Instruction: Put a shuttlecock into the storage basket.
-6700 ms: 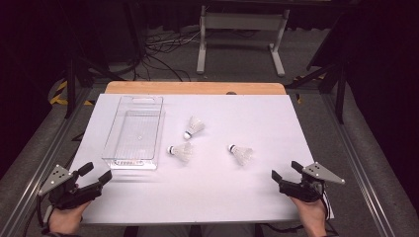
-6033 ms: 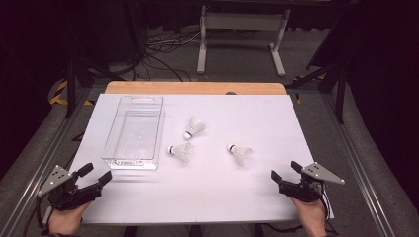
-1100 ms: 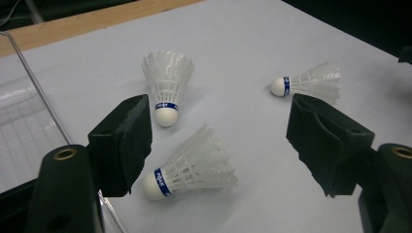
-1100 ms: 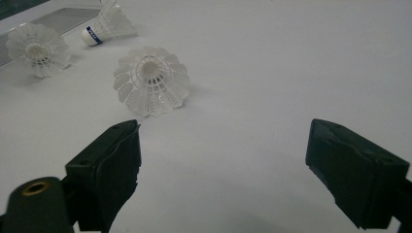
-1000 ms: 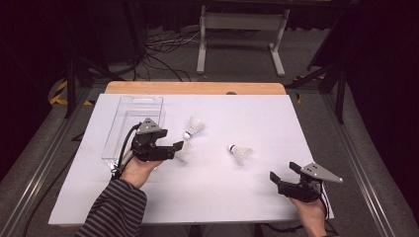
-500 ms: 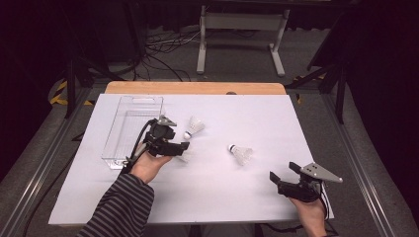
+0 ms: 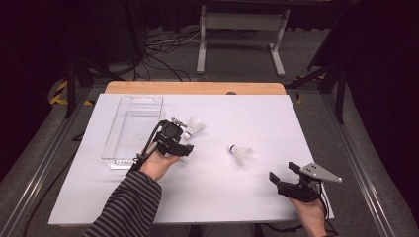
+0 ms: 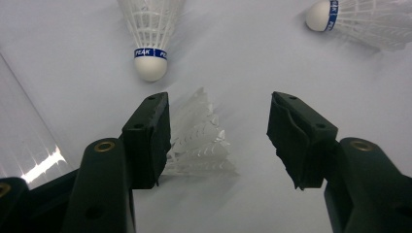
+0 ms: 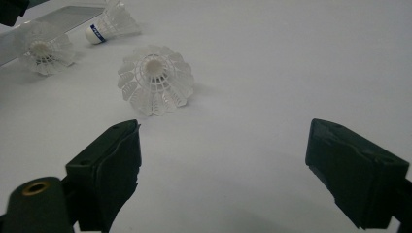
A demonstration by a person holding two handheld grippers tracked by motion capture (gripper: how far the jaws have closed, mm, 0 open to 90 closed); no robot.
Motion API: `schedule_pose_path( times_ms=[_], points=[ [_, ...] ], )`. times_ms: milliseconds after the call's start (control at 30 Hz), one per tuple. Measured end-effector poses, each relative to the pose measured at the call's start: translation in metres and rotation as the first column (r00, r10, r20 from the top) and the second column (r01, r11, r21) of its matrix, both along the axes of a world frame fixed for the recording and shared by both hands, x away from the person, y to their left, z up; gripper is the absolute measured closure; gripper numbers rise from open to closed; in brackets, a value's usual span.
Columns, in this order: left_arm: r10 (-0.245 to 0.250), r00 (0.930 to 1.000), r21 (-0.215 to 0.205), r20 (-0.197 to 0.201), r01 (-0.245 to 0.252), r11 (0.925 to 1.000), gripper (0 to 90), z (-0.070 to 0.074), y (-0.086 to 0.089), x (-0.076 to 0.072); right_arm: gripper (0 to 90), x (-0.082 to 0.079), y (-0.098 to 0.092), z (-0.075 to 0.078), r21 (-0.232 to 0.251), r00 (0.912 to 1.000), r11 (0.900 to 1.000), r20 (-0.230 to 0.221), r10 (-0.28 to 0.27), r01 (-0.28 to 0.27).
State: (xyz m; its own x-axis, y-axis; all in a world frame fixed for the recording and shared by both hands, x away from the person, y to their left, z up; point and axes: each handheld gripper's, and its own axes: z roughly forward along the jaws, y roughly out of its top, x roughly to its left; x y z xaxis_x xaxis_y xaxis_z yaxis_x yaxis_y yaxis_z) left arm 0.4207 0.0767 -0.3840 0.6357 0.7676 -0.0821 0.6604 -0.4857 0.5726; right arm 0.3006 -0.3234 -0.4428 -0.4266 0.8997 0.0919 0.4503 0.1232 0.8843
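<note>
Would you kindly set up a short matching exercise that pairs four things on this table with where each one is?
1. clear tray
2. left gripper
3. right gripper
4. shuttlecock alone mid-table

a. near the table's front right corner
b. at the table's left side
c. jaws either side of a shuttlecock's skirt
d. between the two grippers

Pairs: 1-b, 2-c, 3-a, 4-d

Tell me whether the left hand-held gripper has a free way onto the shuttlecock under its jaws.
Probably yes. The left hand-held gripper has been closing with the shuttlecock between its jaws; one pad is beside the feathers, the other apart, nothing blocking.
</note>
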Motion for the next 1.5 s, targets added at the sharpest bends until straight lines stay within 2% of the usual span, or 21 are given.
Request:
schedule_pose_path(
  times_ms=[167,500,800,833,1500],
  points=[
    [0.029,0.9995,0.039,-0.011,-0.029,0.9988,42.9,-0.004,-0.004,0.003,13.5,0.0,0.0,0.0,0.0,1.0,1.0,-0.001,0.0,0.0],
    [0.057,0.9978,0.053,-0.033,-0.055,0.9971,44.0,-0.01,-0.006,0.008,13.5,0.0,0.001,0.0,-0.003,1.0,1.0,-0.002,0.006,-0.006],
    [0.073,0.996,0.081,-0.051,-0.069,0.9944,52.0,-0.014,-0.008,0.009,13.6,0.0,0.001,0.0,-0.004,1.0,1.0,-0.003,0.007,-0.007],
    [0.061,0.9972,0.086,-0.043,-0.057,0.9946,53.1,-0.014,-0.007,0.01,13.6,0.0,0.001,0.0,-0.004,1.0,1.0,-0.002,0.007,-0.007],
    [0.031,0.9975,0.109,-0.064,-0.024,0.9938,71.4,-0.018,-0.008,0.01,13.5,0.0,0.001,0.0,0.002,0.9999,1.0,-0.003,0.015,-0.015]
  ],
)
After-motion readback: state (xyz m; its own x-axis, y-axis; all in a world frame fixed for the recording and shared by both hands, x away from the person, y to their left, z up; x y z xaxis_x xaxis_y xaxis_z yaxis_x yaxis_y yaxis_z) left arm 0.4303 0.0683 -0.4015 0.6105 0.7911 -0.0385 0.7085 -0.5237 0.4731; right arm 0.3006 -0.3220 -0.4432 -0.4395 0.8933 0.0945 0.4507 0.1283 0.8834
